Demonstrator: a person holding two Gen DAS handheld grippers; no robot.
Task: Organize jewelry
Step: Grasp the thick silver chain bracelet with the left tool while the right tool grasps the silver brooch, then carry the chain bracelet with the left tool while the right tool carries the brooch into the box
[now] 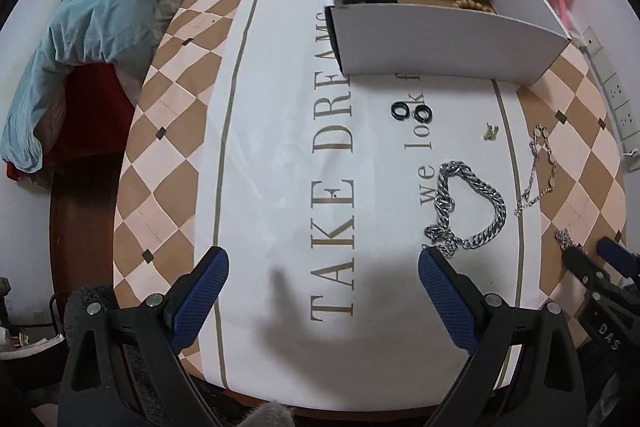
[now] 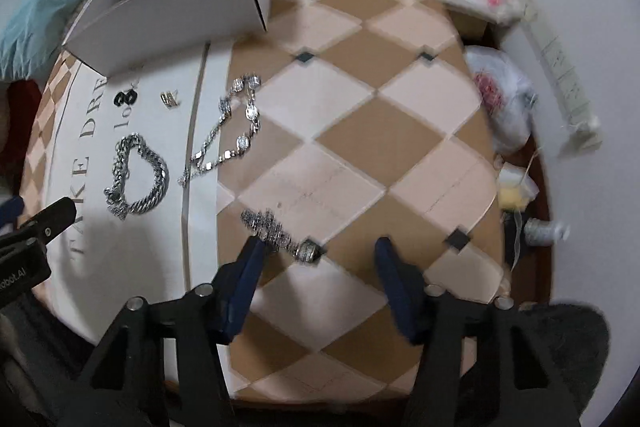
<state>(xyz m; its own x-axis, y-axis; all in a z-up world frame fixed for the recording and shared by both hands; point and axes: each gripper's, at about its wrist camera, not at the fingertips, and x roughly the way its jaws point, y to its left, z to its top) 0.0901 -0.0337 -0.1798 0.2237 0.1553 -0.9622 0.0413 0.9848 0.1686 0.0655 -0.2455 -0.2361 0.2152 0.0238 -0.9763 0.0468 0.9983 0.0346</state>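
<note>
**Sparkly bracelet lies just ahead of the right tongs**

The right gripper (image 2: pixel 318 259) points steeply down at the table (image 2: pixel 360 131), its jaws apart with nothing pressed between them. A sparkly bracelet (image 2: pixel 280 231) lies stretched out, its long axis running from far left to near right, its near end inside the gap and closer to the left finger. The left gripper (image 1: pixel 324 279) hangs wide apart over bare cloth, the heavy chain (image 1: pixel 464 207) by its right finger. The cardboard box (image 1: pixel 448 35) stands far off. The right hand is plainly nearer the bracelet.
</note>
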